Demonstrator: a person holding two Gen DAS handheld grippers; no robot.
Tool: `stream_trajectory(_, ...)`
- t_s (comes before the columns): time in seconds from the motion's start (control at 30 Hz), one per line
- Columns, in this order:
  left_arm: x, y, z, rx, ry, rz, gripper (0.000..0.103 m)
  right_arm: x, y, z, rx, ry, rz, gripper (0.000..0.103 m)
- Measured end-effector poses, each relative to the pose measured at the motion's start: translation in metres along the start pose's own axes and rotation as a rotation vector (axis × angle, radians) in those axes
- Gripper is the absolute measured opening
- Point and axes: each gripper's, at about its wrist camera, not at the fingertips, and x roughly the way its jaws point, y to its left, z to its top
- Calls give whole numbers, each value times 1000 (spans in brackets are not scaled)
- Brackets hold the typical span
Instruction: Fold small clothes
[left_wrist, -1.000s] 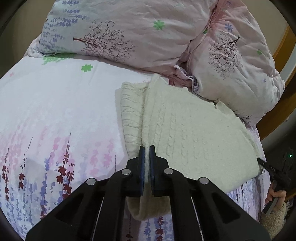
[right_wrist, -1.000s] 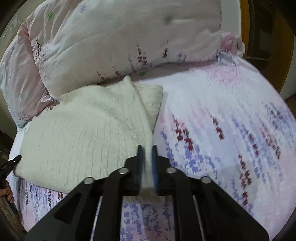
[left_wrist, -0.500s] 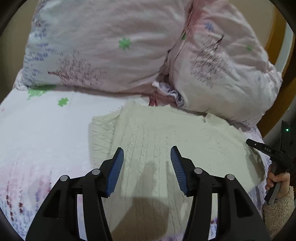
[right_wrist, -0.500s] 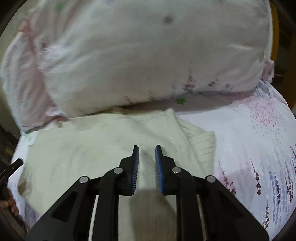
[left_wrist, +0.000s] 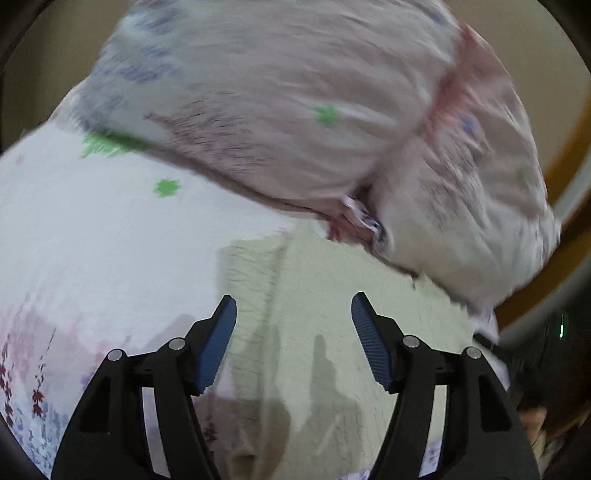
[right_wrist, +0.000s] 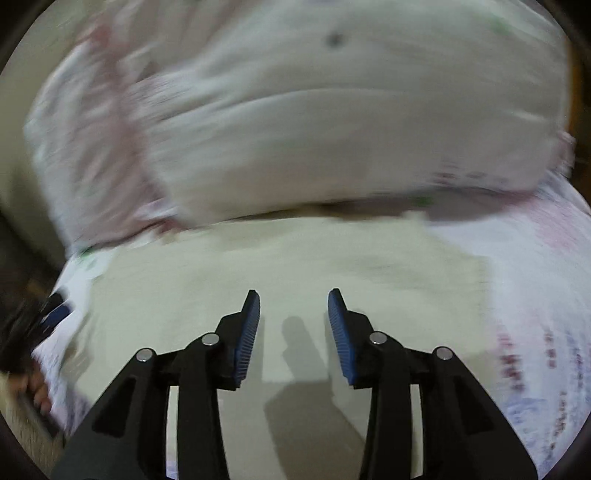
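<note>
A cream cable-knit sweater lies folded flat on the floral bedsheet, just in front of the pillows. It also shows in the right wrist view. My left gripper is open and empty above the sweater's left part. My right gripper is open and empty above the sweater's middle. Both views are blurred by motion.
Two large floral pillows rise behind the sweater, also in the right wrist view. A wooden bed frame stands at the right. The other gripper and hand show at the frame edges.
Both grippers let go of the sweater's edge and opened wide. They moved forward over the sweater toward the pillows, and the sweater now lies flat.
</note>
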Motion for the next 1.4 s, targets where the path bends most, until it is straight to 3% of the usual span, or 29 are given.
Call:
stream_trajectory(0.13,8,19,-1,-113,48,-41,66,9,48,-14,-113,17,31,39)
stream_trajectory(0.3,22,26,-5,-171,86,-65,66,30,70,-23,-153,54,38,39)
stream_trajectory(0.4,31,29,-6,-208,98,-91,66,46,83,-32,-221,91,-34,41)
stream_trajectory(0.5,33,28,-6,-227,93,-115,66,47,100,-38,-311,59,-111,44)
stream_trajectory(0.63,38,26,-6,-247,97,-147,65,44,96,-36,-324,51,-128,44)
stream_trajectory(0.73,40,25,-6,-265,97,-172,61,45,92,-33,-314,50,-110,44)
stream_trajectory(0.93,49,20,-8,-289,133,-206,42,44,91,-33,-306,48,-100,45)
stream_trajectory(1.07,49,18,-8,-301,137,-216,20,46,91,-32,-304,47,-96,45)
stream_trajectory(1.17,40,10,-4,-296,113,-241,17,46,91,-32,-305,46,-92,44)
stream_trajectory(1.3,23,-21,1,-259,76,-289,15,30,71,-23,-197,58,30,46)
stream_trajectory(1.4,14,-51,4,-229,49,-318,14,5,50,-19,-145,-6,49,53)
